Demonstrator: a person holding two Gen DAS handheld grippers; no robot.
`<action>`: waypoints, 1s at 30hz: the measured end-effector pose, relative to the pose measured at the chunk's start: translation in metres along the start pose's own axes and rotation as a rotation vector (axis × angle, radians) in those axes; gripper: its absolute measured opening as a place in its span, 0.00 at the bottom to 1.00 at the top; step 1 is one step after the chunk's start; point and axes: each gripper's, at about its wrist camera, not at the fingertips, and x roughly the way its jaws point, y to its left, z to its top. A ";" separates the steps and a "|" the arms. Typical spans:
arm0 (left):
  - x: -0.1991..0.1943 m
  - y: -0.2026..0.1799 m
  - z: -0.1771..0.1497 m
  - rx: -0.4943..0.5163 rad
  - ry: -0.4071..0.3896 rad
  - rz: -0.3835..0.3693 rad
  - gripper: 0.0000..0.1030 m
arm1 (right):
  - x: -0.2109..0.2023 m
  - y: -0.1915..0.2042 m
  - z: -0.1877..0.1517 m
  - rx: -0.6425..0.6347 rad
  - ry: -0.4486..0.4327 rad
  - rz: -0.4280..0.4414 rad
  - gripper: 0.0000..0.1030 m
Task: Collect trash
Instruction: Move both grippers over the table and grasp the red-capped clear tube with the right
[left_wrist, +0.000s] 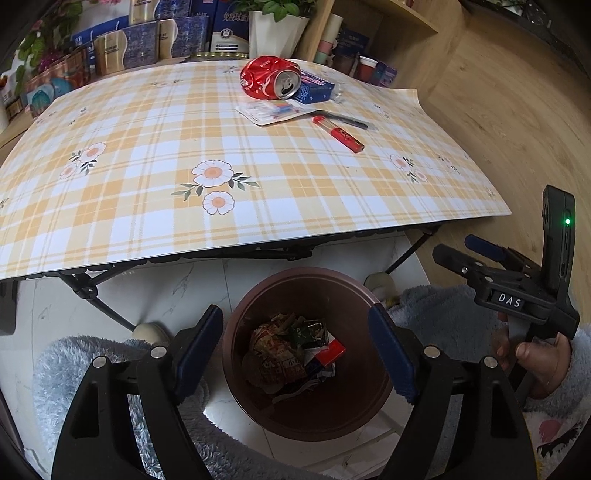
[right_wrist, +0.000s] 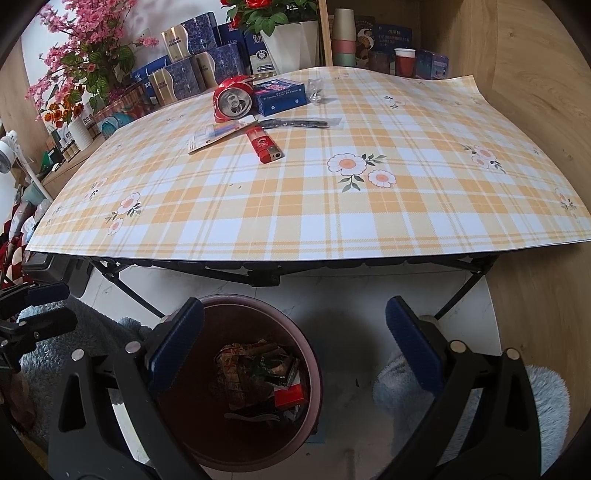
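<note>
Right now both of my grippers hang low over the brown bin (left_wrist: 308, 354) on the floor, just in front of the counter (left_wrist: 147, 206). My left gripper (left_wrist: 295, 350) has its blue pads spread wide apart, and nothing sits between them. My right gripper (right_wrist: 295, 343) is spread wide too, and it is empty as well. The bin already has crumpled wrappers (left_wrist: 284, 350) and a small red box in it.

More trash waits far back on the counter, well apart from both grippers. I see a squashed red can (left_wrist: 269, 77) lying on its side, touching a blue box (left_wrist: 316, 88). In front of them is a flat paper pack (left_wrist: 275, 110), a red lighter (left_wrist: 340, 134) and a dark pen (left_wrist: 347, 120), all close together.

I think the next job is to go up and reach for one of these. I would pick the can first, because it is big and easy to pinch. I should lift a gripper clear over the counter edge so I do not bump it. I should come at the can from the side and squeeze across its round body, not its end. It is dented and slippery, so I would close slowly. I must not knock the blue box or push the lighter off.
</note>
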 end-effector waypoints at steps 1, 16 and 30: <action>0.000 0.001 0.000 -0.003 0.000 -0.001 0.76 | 0.001 0.000 0.000 0.001 0.001 0.001 0.94; 0.002 0.013 0.002 -0.068 0.008 0.013 0.76 | 0.008 -0.009 0.004 0.033 0.012 0.006 0.94; 0.003 0.029 0.027 -0.158 0.027 -0.039 0.76 | 0.019 -0.023 0.054 -0.002 -0.011 0.052 0.94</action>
